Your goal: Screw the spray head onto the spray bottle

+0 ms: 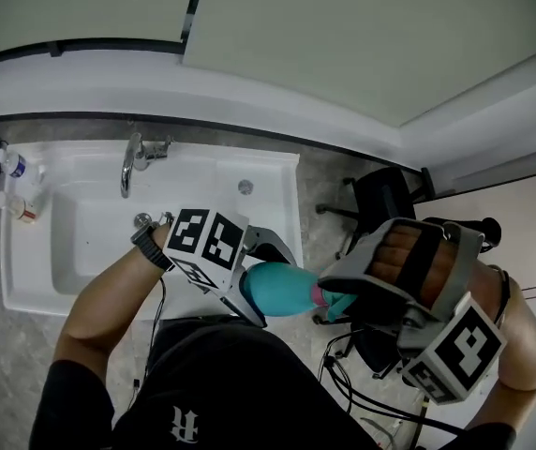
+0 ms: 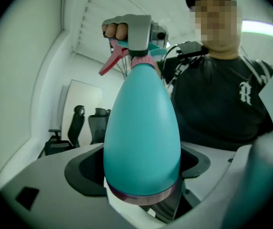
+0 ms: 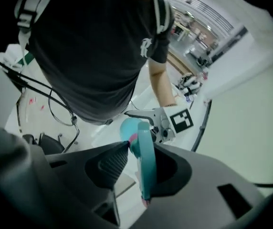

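Observation:
A teal spray bottle (image 1: 282,289) is held lying sideways in front of the person's chest, with my left gripper (image 1: 263,286) shut on its wide lower body. In the left gripper view the bottle (image 2: 141,132) fills the middle, its base nearest the camera, between the jaws of the left gripper (image 2: 141,173). The teal spray head (image 2: 135,56), with a pink trigger (image 2: 110,63) and a pink collar, sits on the bottle's neck. My right gripper (image 1: 332,298) is shut on that spray head (image 3: 144,168). Past the head, the right gripper view shows the bottle (image 3: 128,127) and the left gripper's marker cube (image 3: 180,119).
A white sink (image 1: 34,261) with a chrome faucet (image 1: 132,162) lies below at the left, with small bottles (image 1: 13,165) at its far corner. A black office chair (image 1: 380,200) stands to the right. Cables (image 1: 362,392) trail across the floor by the person's legs.

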`<action>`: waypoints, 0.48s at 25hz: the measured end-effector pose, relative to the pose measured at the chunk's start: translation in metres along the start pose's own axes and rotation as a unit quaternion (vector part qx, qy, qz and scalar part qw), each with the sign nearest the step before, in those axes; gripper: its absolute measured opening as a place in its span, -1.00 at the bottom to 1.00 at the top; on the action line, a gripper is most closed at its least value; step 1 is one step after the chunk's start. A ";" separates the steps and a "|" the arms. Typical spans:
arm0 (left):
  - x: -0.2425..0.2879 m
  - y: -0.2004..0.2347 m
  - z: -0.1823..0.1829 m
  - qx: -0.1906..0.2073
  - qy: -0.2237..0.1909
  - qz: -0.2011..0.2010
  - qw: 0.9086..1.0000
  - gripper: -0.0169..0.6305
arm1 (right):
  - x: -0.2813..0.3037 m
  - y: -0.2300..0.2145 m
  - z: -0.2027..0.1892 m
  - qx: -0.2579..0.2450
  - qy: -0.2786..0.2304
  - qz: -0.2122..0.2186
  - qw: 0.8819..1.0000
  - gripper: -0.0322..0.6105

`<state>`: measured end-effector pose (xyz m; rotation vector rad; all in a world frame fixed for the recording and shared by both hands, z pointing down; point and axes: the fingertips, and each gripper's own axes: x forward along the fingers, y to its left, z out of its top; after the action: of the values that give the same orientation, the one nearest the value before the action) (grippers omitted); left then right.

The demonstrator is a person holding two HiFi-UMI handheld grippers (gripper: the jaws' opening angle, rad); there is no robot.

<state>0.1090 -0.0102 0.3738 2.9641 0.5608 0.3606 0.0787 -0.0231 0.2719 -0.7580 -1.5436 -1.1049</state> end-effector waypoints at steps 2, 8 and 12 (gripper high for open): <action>-0.001 -0.003 -0.002 0.007 0.003 -0.010 1.000 0.35 | 0.004 0.001 0.002 -0.019 0.013 -0.007 1.000 -0.47; -0.011 0.037 -0.011 -0.019 0.049 0.132 0.990 0.35 | 0.007 -0.009 -0.027 0.233 0.004 0.005 0.972 -0.37; -0.015 0.045 -0.015 -0.025 0.079 0.180 0.980 0.35 | 0.009 -0.009 -0.037 0.319 0.005 0.031 0.947 -0.37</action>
<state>0.1077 -0.0567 0.3912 2.9979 0.0185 0.6349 0.0826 -0.0617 0.2795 -0.3487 -1.7175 -0.4998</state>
